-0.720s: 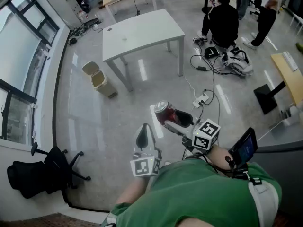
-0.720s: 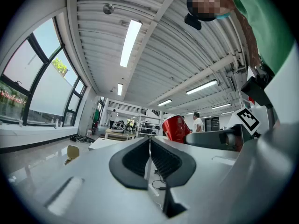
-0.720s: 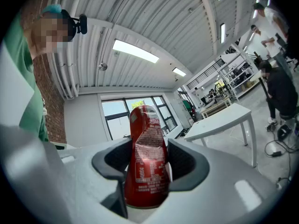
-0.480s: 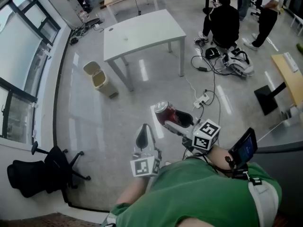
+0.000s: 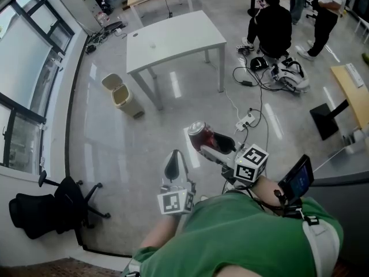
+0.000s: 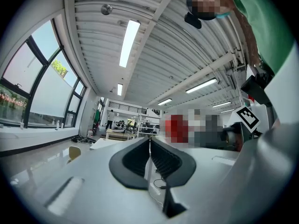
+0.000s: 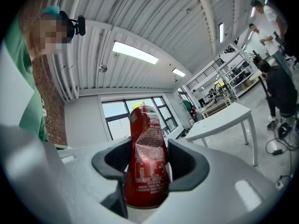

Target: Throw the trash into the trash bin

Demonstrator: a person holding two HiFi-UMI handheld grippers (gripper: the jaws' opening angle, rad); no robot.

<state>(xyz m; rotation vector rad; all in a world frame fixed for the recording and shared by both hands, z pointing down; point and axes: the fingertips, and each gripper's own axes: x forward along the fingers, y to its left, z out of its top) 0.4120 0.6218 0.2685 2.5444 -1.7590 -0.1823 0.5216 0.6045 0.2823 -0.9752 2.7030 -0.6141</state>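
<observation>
A crushed red drink can [image 5: 198,132] stands upright between the pads of my right gripper [image 5: 205,138], which is shut on it and held level in the air above the floor. In the right gripper view the can [image 7: 145,157] fills the gap of the right gripper [image 7: 146,168], dented on both sides. My left gripper [image 5: 172,167] hangs just left of it and lower in the picture. Its jaws [image 6: 150,158] are shut with nothing between them. The beige trash bin [image 5: 119,96], lid up, stands on the floor far ahead to the left, beside the white table.
A white table [image 5: 173,38] stands ahead, the bin at its left leg. Cables and a power strip [image 5: 245,122] lie on the floor to the right. A black office chair [image 5: 49,211] sits at the left by the windows. People [image 5: 271,25] are at the back right.
</observation>
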